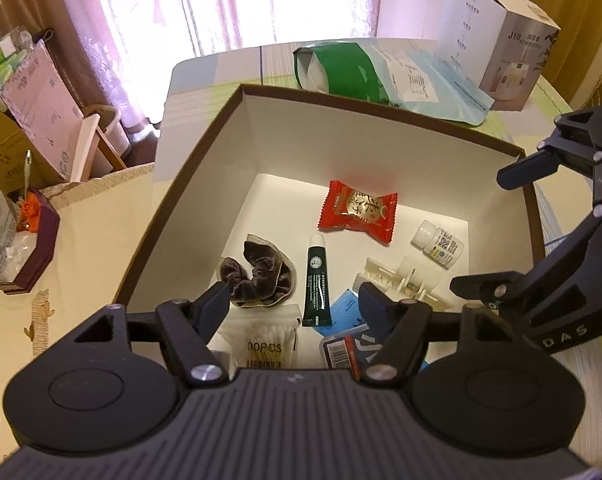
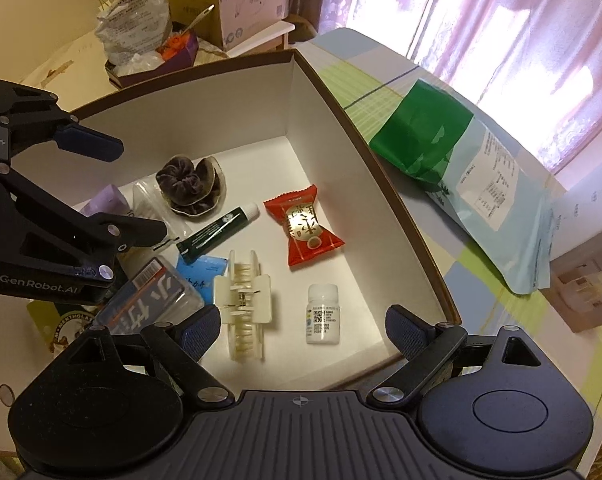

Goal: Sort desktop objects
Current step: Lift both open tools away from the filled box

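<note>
Green pouch (image 2: pixel 461 168) beside box (image 2: pixel 401 216)

Inside box (image 2: pixel 365 184): one scrunchie (image 2: pixel 189 184), one green tube (image 2: pixel 217 232), one red candy wrapper (image 2: pixel 303 230), one white pill bottle (image 2: pixel 322 314), one cream hair claw (image 2: pixel 243 304), one cotton-swab pack (image 1: pixel 267 338) (label partly hidden). Outside: one green-blue pouch (image 2: pixel 473 184), one humidifier carton (image 1: pixel 501 40).

**Both grippers spread wide over the box**

Left gripper (image 1: pixel 293 300) hangs above the box's (image 1: pixel 381 120) near edge, jaws apart, empty. Right gripper (image 2: pixel 303 328) hovers over the opposite side, fingers wide, gripping nothing.
</note>
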Demonstrator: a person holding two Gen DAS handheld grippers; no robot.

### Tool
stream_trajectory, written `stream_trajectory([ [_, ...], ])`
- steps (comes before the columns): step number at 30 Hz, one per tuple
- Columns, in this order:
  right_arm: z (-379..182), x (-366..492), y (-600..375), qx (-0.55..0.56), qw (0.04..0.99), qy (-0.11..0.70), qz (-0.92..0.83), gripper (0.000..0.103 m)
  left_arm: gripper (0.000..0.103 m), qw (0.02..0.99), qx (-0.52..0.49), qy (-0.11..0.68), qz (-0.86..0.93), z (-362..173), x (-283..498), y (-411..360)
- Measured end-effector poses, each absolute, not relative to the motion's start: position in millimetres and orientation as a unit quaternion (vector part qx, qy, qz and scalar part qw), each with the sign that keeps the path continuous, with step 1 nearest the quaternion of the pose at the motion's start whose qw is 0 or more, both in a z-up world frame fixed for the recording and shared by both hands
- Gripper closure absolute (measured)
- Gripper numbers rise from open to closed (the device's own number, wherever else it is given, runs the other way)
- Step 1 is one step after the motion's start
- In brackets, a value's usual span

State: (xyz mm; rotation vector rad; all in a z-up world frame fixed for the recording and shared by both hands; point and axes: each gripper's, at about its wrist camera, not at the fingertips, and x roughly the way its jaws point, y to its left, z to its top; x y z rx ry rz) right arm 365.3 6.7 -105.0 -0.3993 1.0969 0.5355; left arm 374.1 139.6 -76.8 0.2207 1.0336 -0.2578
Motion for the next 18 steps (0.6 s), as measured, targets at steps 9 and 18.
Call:
stream_trajectory([
  [9, -92, 349, 0, -0.156, 0.818, 0.497, 0.246, 0.008, 0.026, 0.863, 0.111, 0.482, -0.103, -63, 358, 140],
  [18, -79, 337, -6, -0.135, 0.830, 0.482, 0.247, 0.008, 0.022, 0.872, 0.105, 0.471, -0.085, -50, 340, 146],
])
